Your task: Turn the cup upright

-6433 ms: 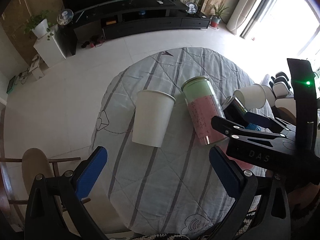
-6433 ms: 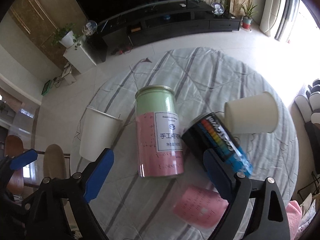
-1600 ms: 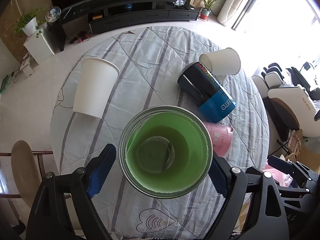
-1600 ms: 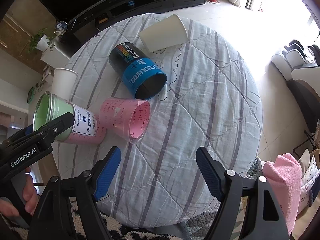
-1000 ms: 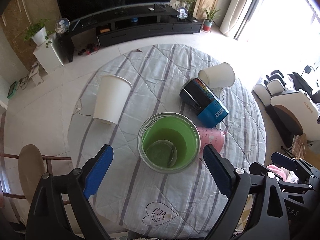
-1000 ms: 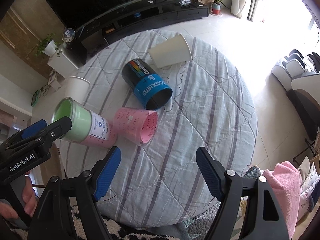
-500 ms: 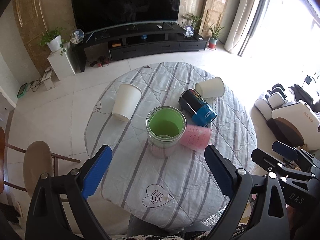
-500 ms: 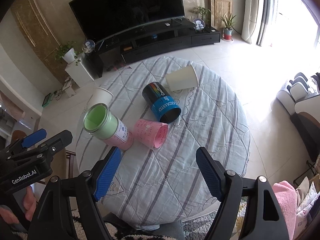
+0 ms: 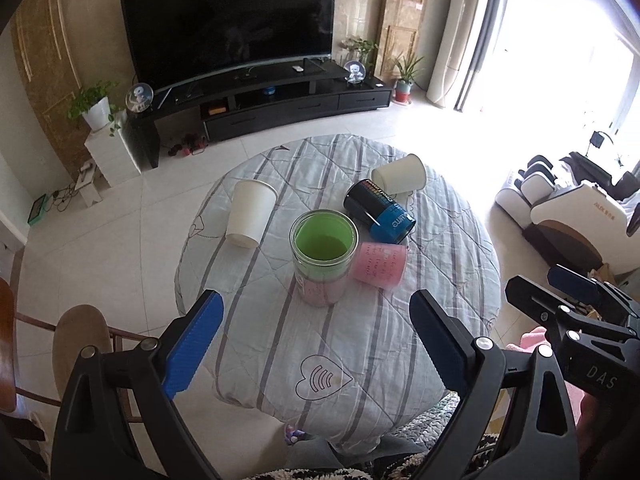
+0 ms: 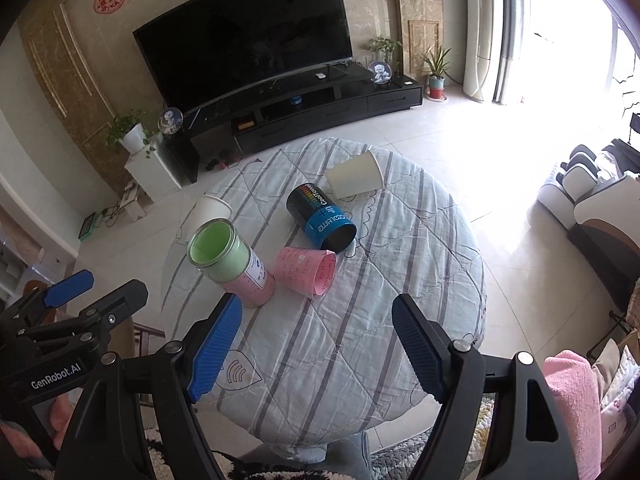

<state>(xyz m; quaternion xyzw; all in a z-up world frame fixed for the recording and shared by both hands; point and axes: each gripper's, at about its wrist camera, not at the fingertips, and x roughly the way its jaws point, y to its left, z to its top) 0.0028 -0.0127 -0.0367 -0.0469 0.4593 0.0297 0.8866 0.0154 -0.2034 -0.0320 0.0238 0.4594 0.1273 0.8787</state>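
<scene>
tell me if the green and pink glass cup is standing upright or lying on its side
Upright. The green and pink glass cup stands on its base on the striped tablecloth, its open rim facing up, green interior visible from above.

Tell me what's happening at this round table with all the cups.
A person holds two grippers, both open and empty above the quilted round table. The green-and-pink glass cup stands upright, mouth up. The pink translucent cup, the black-and-blue cup and the cream paper cup lie on their sides. The white paper cup has its mouth up.
</scene>
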